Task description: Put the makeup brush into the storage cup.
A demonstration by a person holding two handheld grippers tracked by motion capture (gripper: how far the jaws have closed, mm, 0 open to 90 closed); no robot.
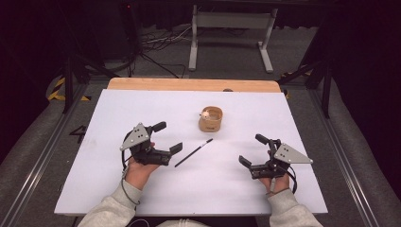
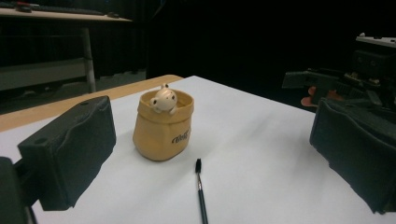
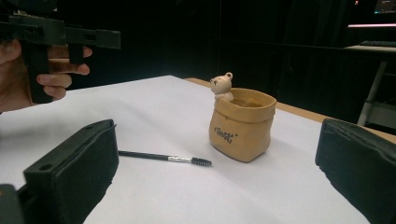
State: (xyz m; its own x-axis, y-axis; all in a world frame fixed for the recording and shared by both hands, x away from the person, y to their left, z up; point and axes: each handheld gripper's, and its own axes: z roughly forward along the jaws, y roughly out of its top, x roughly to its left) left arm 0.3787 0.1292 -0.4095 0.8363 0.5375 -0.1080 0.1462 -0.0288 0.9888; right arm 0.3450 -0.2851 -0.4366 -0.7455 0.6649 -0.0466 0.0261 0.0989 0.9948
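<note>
While both grippers, left [image 1: 168, 137] and right [image 1: 251, 150], hover spread wide, the brush [image 1: 194, 152] lies just beside the pot [image 1: 210, 119].

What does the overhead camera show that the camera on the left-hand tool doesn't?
High view alone: both of the person's grey sleeves, the left gripper whole, and the wooden table edge's full length. Left gripper view alone: the dark lettering on the pot's side. Both share the tan pot with its bear figure, the black brush lying beside it, and the right gripper, open.
</note>
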